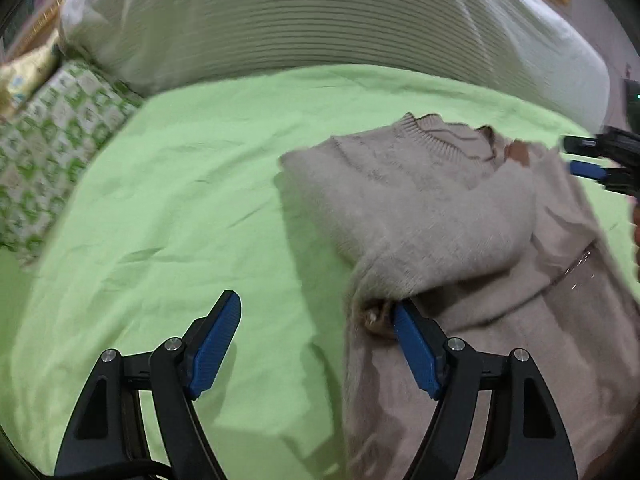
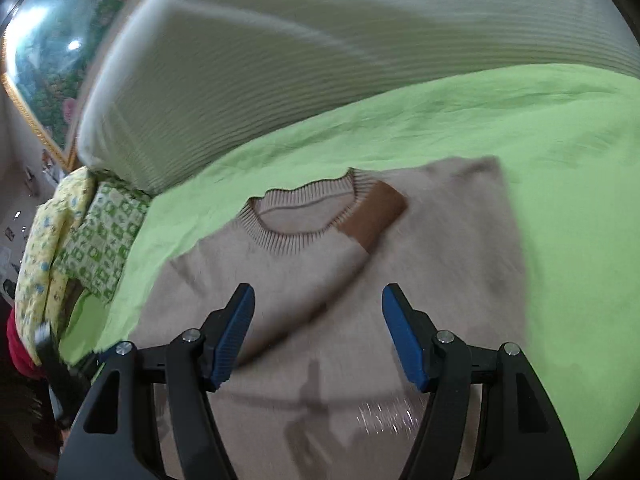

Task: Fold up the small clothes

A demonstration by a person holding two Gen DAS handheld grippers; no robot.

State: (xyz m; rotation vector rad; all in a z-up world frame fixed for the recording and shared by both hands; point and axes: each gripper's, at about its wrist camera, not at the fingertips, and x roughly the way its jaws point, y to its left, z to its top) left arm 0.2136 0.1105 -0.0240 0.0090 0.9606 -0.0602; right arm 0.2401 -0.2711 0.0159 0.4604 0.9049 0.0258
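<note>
One beige sweater (image 2: pixel 320 280) lies on a bed's green sheet (image 1: pixel 180 200), neck toward a white ribbed headboard cushion (image 1: pixel 280 20), one sleeve folded across its chest. Two patterned pillows (image 2: pixel 96 236) sit at the bed's far corner. The left tongs (image 1: pixel 316 320) are spread, one pad touching the sweater's edge. The right tongs (image 2: pixel 318 312) hover spread above the sweater, pinching nothing.

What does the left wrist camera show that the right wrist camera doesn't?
Only the left wrist view shows the open left tongs, one pad beside the folded sleeve's edge, and the right tongs from outside. Only the right wrist view shows the brown rectangular cuff lying by the ribbed neckline, and the open right tongs up close. Both show the fuzzy beige knit sweater on the light green bedsheet.
</note>
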